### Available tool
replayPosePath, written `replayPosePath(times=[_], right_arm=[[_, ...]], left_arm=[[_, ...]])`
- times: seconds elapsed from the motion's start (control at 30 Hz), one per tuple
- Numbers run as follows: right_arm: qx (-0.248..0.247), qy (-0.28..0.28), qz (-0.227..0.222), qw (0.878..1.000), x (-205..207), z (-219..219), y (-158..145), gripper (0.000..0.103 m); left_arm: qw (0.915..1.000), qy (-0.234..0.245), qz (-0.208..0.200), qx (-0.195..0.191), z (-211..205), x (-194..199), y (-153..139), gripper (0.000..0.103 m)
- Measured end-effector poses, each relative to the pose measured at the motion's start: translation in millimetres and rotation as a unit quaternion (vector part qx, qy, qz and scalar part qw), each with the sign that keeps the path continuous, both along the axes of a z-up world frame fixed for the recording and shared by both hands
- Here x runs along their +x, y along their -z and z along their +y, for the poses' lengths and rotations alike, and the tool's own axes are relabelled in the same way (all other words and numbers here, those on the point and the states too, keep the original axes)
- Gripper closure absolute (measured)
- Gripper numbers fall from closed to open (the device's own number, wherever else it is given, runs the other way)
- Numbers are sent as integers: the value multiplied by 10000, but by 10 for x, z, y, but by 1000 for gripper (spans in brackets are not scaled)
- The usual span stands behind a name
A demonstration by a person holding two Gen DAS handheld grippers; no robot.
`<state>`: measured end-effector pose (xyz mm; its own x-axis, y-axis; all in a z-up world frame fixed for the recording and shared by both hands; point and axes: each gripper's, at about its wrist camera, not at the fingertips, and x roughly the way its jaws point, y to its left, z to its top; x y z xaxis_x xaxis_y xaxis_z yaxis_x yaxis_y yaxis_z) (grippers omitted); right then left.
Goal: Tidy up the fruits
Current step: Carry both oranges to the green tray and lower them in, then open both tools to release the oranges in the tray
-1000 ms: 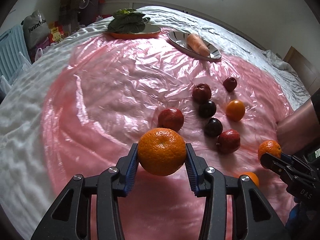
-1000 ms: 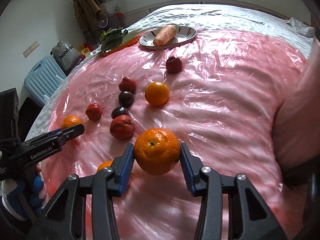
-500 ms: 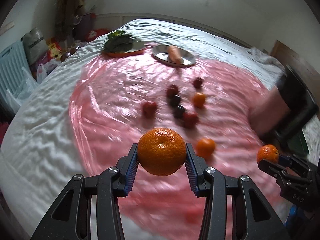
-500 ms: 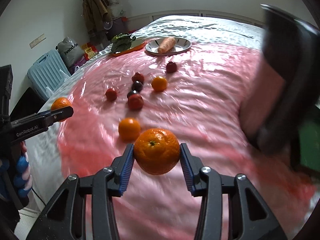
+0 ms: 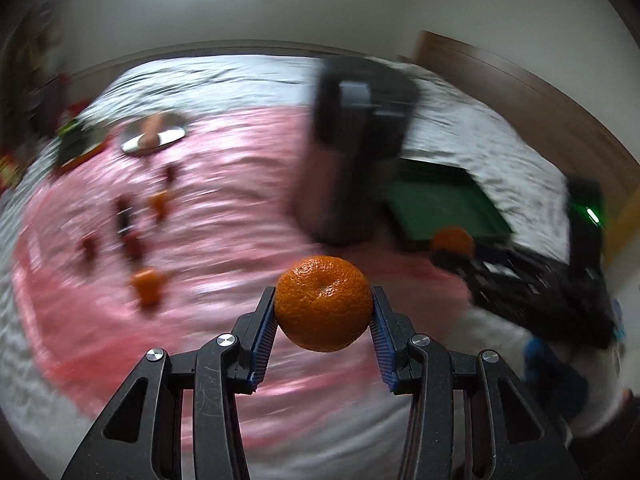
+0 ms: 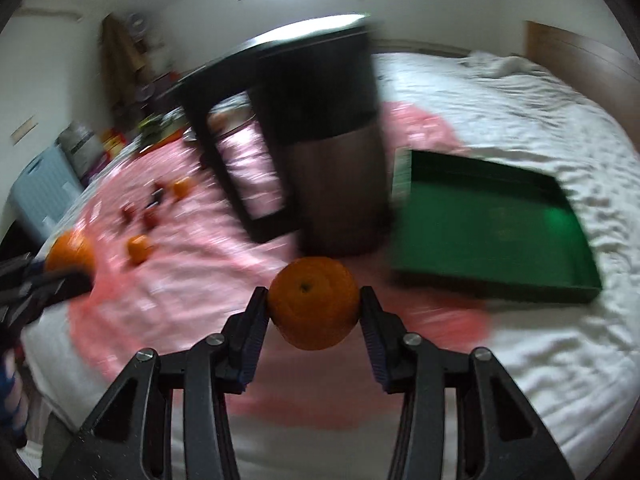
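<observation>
each tool (image 5: 324, 312) (image 6: 314, 308) clenched on an orange (image 5: 324, 303) (image 6: 314, 303), green tray (image 6: 492, 236) beyond

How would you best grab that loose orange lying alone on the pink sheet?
Grip the loose orange across its widest middle, coming down from above with jaws either side. It looks round and sits apart from the darker fruits, so probably any side works, though the picture is blurred.
</observation>
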<state>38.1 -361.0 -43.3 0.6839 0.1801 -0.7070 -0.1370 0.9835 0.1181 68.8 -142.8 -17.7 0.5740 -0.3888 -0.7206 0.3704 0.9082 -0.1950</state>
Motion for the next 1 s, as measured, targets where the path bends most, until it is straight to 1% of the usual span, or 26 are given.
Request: replayPosePath(times=[0.03, 0.1, 0.17, 0.23, 0.33, 0.4, 0.5, 0.67, 0.9, 1.0], right_arm=[[-16, 135, -47, 9999, 32, -179, -24, 48], [-87, 405, -112, 9991, 144, -568, -58, 48], [-130, 572, -131, 9982, 252, -834, -47, 48], [-197, 717, -136, 9971, 399, -1095, -6, 48], [-305, 825, -120, 9961, 605, -1317, 82, 48], [-261, 917, -79, 9954, 768, -1535, 192, 48], [-239, 989, -27, 9948, 953, -1641, 338, 48], [-292, 1032, 124, 9942, 1220, -1836, 571, 48], [-275, 1075, 271, 9935, 1291, -1928, 781, 47], [-267, 1091, 324, 9931, 1275, -1929, 844, 46]], left_arm=[[9998, 213, -12, 4, -261, 24, -27, 64], [9990, 447, -38, 1, -576, 64, -47, 64], [9974, 722, 2, -38, -964, 168, -42, 64], [9961, 885, 24, -3, -1283, 272, -2, 64], [9951, 980, 98, 99, -1640, 506, 112, 64], [9944, 1031, 135, 193, -1872, 719, 222, 64], [9938, 1011, 70, 454, -2160, 929, 373, 64], [9933, 933, 241, 642, -2378, 1208, 682, 64], [9919, 822, 511, 820, -2445, 1428, 1065, 64], [9911, 818, 589, 873, -2446, 1458, 1171, 64]])
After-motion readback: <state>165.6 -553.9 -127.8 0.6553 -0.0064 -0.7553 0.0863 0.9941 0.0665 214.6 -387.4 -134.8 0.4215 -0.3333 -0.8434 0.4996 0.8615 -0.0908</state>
